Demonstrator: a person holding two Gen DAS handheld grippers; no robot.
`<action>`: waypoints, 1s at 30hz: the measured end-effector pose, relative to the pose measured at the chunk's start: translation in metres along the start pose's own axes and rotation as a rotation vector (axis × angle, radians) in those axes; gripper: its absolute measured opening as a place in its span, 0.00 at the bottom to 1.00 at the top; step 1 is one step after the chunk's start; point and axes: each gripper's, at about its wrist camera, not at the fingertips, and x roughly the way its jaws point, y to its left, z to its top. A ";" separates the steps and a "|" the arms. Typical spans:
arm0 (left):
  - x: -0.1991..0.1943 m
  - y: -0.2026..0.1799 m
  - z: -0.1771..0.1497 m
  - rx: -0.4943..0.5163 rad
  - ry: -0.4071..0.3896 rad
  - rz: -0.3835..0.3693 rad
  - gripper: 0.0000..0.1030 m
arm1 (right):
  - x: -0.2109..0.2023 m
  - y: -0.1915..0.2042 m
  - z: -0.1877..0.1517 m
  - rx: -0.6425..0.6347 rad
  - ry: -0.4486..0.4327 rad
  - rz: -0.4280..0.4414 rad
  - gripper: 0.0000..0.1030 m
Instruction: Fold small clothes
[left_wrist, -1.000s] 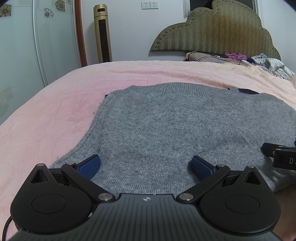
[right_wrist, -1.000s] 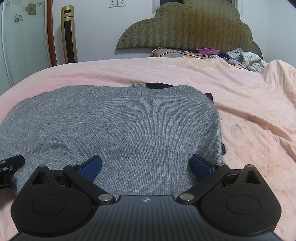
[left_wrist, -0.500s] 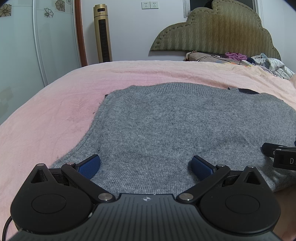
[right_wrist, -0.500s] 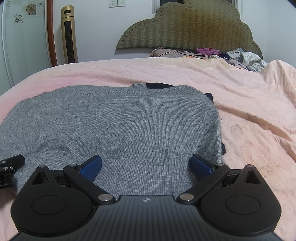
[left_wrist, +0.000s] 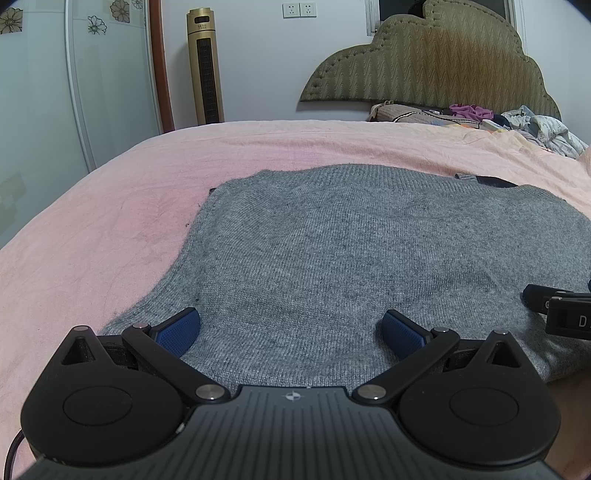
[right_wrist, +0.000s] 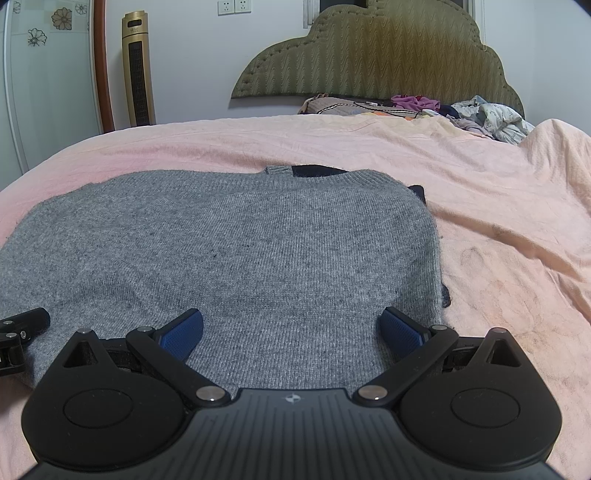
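Note:
A grey knitted sweater lies flat on the pink bed sheet, sleeves tucked under, with a dark collar edge at its far side. My left gripper stands open over the sweater's near left hem, nothing between its blue pads. My right gripper is open over the near right hem of the sweater, likewise holding nothing. Each gripper shows at the edge of the other's view: the right one and the left one.
A padded olive headboard stands at the far end, with a pile of mixed clothes in front of it. A gold tower fan and a glass wardrobe door are at the back left. Bare pink sheet stretches to the right.

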 end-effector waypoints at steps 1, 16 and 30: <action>0.000 0.000 0.000 0.000 0.000 0.000 1.00 | 0.000 0.000 0.000 0.000 0.000 0.000 1.00; 0.000 0.000 0.000 0.000 0.000 0.000 1.00 | 0.001 0.000 0.000 0.002 0.000 0.000 1.00; 0.000 0.000 0.000 -0.001 0.001 0.000 1.00 | -0.002 0.001 -0.001 0.006 -0.002 -0.002 1.00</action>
